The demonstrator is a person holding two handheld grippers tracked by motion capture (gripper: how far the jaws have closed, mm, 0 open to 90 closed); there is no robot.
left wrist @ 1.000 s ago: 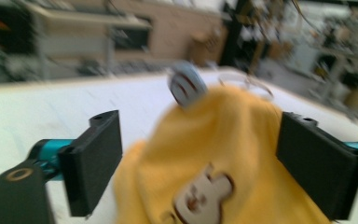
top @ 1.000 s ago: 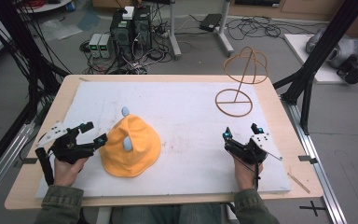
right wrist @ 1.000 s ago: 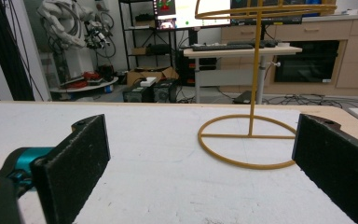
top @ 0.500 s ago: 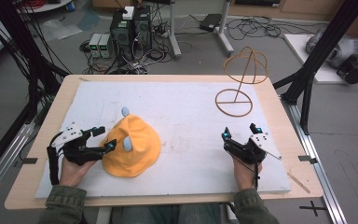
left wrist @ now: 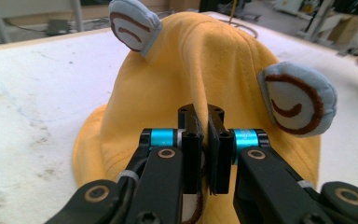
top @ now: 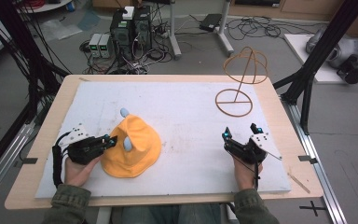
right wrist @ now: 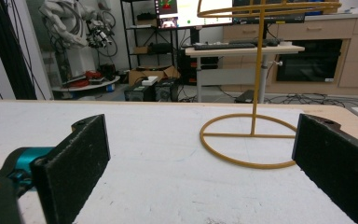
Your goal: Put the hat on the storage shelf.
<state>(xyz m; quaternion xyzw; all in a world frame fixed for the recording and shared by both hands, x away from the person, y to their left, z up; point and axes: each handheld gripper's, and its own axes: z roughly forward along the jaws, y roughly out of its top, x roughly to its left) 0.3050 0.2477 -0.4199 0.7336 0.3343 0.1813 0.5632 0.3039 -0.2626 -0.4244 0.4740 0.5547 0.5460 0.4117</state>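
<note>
A yellow hat (top: pixel 135 151) with two pale blue ears lies on the white mat at the front left. In the left gripper view, my left gripper (left wrist: pixel 205 144) is shut on a raised fold of the hat (left wrist: pixel 214 65) at its near side, with an ear on each side of the fold. In the high view the left gripper (top: pixel 111 139) touches the hat's left edge. My right gripper (top: pixel 239 131) stands open at the front right with nothing in it. Through the right gripper (right wrist: pixel 200 158) I see a yellow wire hat stand (right wrist: pixel 257 70) farther back.
The wire hat stand (top: pixel 242 77) stands at the back right of the white mat (top: pixel 182 107), which covers a wooden table (top: pixel 284 116). Black frame posts flank the table; computers and cables lie on the floor behind.
My left gripper has moved right to the hat and shut on a fold of it. The right gripper has stayed in place, open.
</note>
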